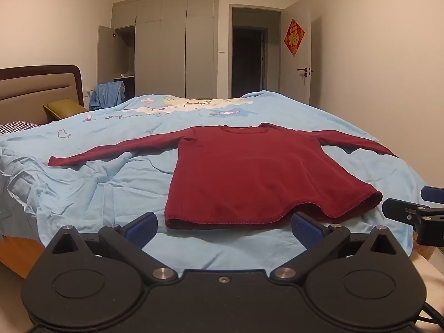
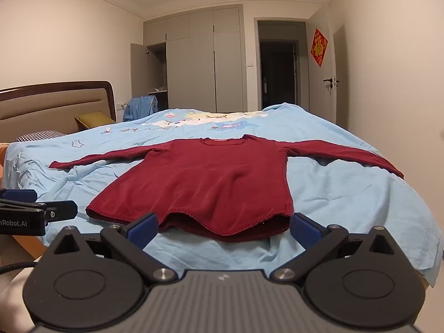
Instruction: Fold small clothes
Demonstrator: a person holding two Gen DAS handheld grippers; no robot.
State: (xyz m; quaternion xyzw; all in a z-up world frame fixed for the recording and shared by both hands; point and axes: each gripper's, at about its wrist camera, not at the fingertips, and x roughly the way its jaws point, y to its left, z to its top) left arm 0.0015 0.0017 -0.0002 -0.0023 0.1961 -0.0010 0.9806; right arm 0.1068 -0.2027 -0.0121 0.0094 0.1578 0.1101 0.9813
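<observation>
Bedding comes first: a light blue printed sheet (image 1: 83, 194), wrinkled toward the left side, covers the bed (image 1: 36, 88), whose padded headboard has a dark wooden rim. On it the dark red long-sleeved top (image 1: 249, 172) lies flat and unfolded, both sleeves stretched out sideways, neckline away from the cameras, its stitched hem slightly wavy at the near edge. Only the right wrist view shows printed lettering on the other tool's body, at its left edge; the left wrist view instead catches the neighbouring tool at its right edge. The left gripper (image 1: 223, 226) is spread wide, blue pads either side of the hem, holding nothing. The right gripper (image 2: 223, 226) is equally wide and empty just before the hem.
</observation>
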